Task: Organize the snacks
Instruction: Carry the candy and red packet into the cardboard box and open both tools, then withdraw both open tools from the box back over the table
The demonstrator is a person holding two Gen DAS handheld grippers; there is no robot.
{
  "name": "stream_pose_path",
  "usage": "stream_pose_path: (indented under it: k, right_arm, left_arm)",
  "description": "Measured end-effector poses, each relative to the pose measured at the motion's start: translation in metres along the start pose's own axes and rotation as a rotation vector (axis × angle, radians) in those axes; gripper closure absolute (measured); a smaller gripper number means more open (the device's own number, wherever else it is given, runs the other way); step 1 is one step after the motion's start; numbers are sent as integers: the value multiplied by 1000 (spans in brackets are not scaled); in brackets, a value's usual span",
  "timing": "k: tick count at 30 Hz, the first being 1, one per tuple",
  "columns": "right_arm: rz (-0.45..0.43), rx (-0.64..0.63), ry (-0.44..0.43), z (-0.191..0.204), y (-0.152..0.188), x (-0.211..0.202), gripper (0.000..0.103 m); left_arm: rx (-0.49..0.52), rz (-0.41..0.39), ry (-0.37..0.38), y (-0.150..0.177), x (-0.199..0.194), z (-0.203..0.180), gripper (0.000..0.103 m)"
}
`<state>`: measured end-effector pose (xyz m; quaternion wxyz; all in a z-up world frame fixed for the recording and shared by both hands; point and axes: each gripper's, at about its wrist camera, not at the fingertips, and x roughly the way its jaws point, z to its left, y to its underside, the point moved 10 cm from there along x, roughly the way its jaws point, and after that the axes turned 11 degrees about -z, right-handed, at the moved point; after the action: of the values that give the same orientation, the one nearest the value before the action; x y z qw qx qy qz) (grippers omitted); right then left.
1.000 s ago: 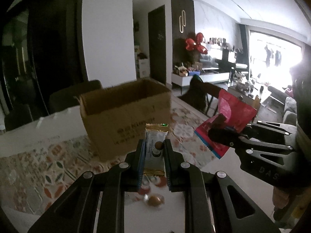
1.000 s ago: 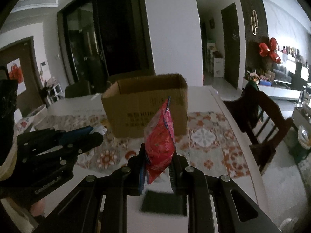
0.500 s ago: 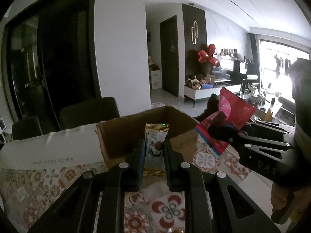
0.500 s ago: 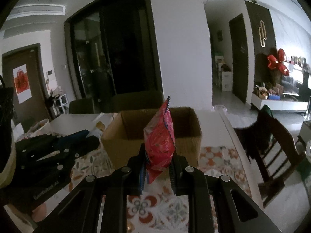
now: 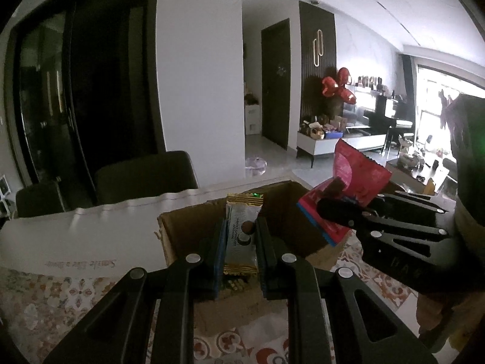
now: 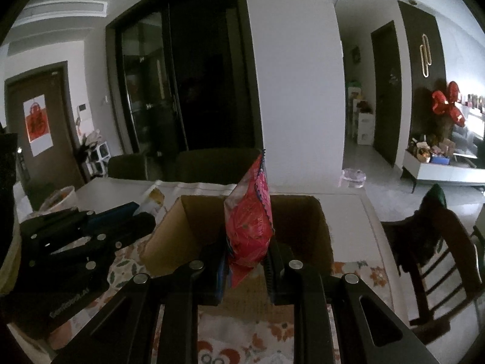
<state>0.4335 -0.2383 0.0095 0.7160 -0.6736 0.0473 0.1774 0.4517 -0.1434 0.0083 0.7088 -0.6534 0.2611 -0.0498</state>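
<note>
Our left gripper (image 5: 241, 239) pinches a glossy silver bar wrapper (image 5: 241, 236) with crimped gold ends, its print too small to read, above the open corrugated cardboard box (image 6: 194, 227). Our right gripper (image 6: 246, 261) pinches a crinkly red snack pouch (image 6: 248, 227) over the same box. Patterned tablecloth (image 6: 357, 276) beneath; dark wooden chair (image 6: 430, 248) beside.

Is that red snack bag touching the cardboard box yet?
Cannot tell. In the right wrist view the red bag, clamped upright, overlaps the box opening; no gap or contact shows.
</note>
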Motion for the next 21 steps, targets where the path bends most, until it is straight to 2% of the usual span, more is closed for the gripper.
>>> stream_pose_path:
  k: [5, 8, 9, 10, 11, 12, 16, 19, 21]
  right_arm:
    - [45, 6, 3, -10, 5, 24, 82]
    - [61, 16, 15, -16, 9, 37, 80]
    - [75, 22, 20, -18, 11, 40, 72]
    - [90, 31, 19, -20, 14, 42, 62]
    - [97, 34, 30, -22, 15, 44, 43]
    - [88, 31, 46, -24, 14, 44, 37]
    - [56, 8, 105, -30, 13, 33, 37]
    - [44, -2, 130, -26, 11, 20, 36]
    - [29, -11, 138, -23, 11, 7, 29]
  left_arm:
    - [5, 33, -20, 2, 25, 7, 82]
    - [14, 51, -43, 7, 34, 11, 63]
    - [15, 55, -51, 8, 36, 14, 52]
    - [14, 60, -68, 10, 37, 17, 48]
    - [14, 61, -77, 12, 36, 20, 48]
    - [16, 61, -82, 13, 35, 22, 47]
    - [29, 57, -133, 17, 23, 28, 38]
    - [42, 47, -145, 19, 7, 26, 36]
    - [47, 34, -144, 19, -5, 24, 33]
